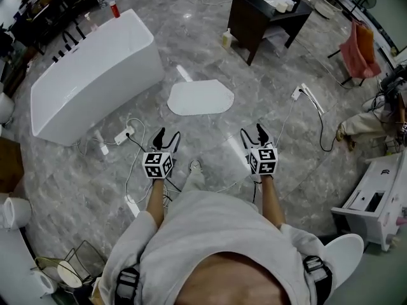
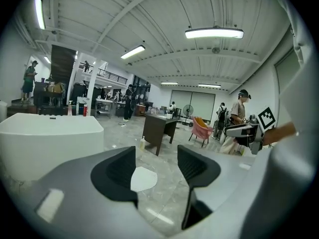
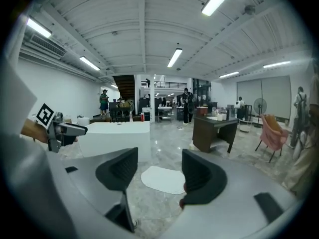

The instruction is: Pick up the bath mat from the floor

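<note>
Though agape and empty, left tool (image 1: 167, 134), right tool (image 1: 253, 132); bath mat (image 1: 200, 98) near bathtub (image 1: 95, 75).

The head view looks steeply down from above. Each gripper view faces forward along its own jaws. All three share the bath mat (image 1: 200, 98), well ahead of the jaws.

Your bath mat (image 1: 200, 98) is plain pale white against the grey, white-veined marble floor (image 1: 70, 183) — the bathtub (image 1: 95, 75) white, the desk (image 1: 251, 11) dark brown, the chair (image 1: 357, 51) salmon-pink.
</note>
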A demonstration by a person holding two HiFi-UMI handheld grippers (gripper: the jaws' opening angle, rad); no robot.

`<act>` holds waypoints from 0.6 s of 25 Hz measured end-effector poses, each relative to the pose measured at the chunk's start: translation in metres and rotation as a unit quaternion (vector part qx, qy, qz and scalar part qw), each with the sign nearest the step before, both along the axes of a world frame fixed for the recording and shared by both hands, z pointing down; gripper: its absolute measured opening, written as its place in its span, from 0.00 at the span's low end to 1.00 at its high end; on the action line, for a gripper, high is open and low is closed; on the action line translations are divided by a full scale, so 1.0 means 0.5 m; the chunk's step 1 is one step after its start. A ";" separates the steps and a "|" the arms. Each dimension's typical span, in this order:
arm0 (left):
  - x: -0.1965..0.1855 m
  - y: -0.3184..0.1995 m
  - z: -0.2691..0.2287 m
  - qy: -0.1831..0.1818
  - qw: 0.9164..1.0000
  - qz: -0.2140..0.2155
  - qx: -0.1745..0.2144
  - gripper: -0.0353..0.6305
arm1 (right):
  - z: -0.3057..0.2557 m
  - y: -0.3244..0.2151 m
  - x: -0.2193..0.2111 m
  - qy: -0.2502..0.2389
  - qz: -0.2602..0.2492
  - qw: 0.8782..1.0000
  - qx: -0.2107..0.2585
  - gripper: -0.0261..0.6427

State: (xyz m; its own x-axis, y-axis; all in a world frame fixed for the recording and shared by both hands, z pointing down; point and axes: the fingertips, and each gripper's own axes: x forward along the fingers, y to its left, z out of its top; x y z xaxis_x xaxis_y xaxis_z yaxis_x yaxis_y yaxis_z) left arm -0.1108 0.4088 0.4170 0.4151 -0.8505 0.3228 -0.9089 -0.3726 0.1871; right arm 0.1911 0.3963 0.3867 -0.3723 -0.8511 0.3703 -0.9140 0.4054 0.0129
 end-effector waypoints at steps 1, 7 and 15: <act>-0.004 -0.022 0.000 0.000 1.000 0.004 -0.001 0.46 | -0.002 -0.021 -0.007 0.000 0.001 1.000 0.000 0.46; -0.040 -0.161 -0.010 -0.001 1.000 0.016 -0.001 0.46 | -0.018 -0.155 -0.054 0.003 0.005 1.000 0.000 0.46; -0.088 -0.316 -0.011 0.002 1.000 0.024 0.003 0.46 | -0.016 -0.297 -0.122 0.010 0.003 1.000 -0.006 0.46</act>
